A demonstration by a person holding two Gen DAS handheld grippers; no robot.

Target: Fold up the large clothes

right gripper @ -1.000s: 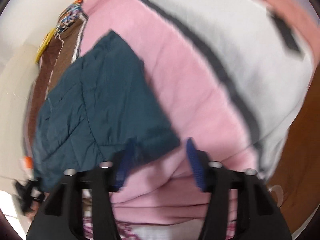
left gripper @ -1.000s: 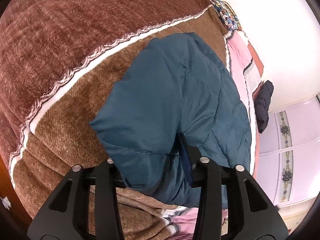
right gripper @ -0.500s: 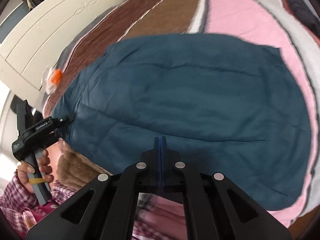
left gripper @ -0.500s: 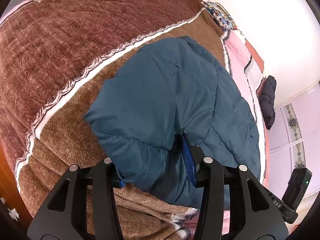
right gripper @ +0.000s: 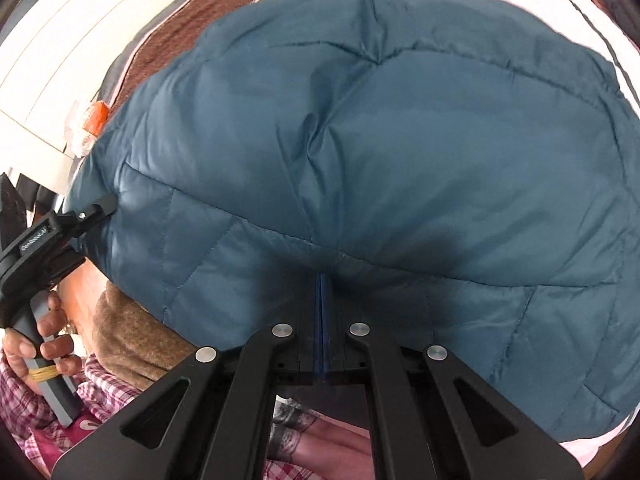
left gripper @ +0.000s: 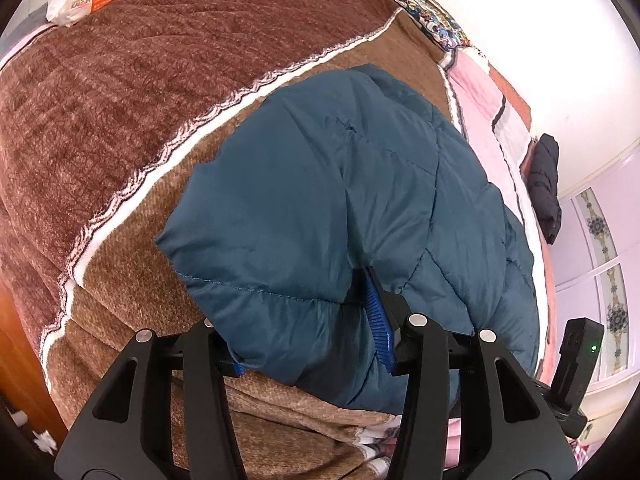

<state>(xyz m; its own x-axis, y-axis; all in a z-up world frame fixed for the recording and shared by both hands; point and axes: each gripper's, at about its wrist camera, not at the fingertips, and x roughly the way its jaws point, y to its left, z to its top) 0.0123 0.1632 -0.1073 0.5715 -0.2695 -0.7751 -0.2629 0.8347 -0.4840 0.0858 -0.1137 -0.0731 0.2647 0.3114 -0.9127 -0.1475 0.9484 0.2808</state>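
I have the teal quilted jacket (left gripper: 360, 208) lying on the bed, mostly on the brown blanket (left gripper: 120, 128), with its far side reaching over onto the pink bedding (left gripper: 476, 88). Seen from my left wrist, its long axis runs from the near edge of the bed away toward the wall; from my right wrist the same jacket spreads broadside, left to right, with a stitched fold edge crossing it just ahead of my fingers.

My left hand-held gripper (left gripper: 316, 328) straddles a puffy near corner of the jacket: the blue right pad (left gripper: 378, 320) lies against the fabric, the left one is mostly hidden under the bulge, and the jaws have just been opening with the cloth between them (whether the pads still pinch it I cannot tell).

My right hand-held gripper (right gripper: 321, 304) is clenched tight, its two blue pads pressed together at the jacket's near hem; no cloth shows between them.

In the right wrist view my left hand (right gripper: 38, 344) grips the other tool's grey handle, beside a plaid sleeve (right gripper: 104, 384).
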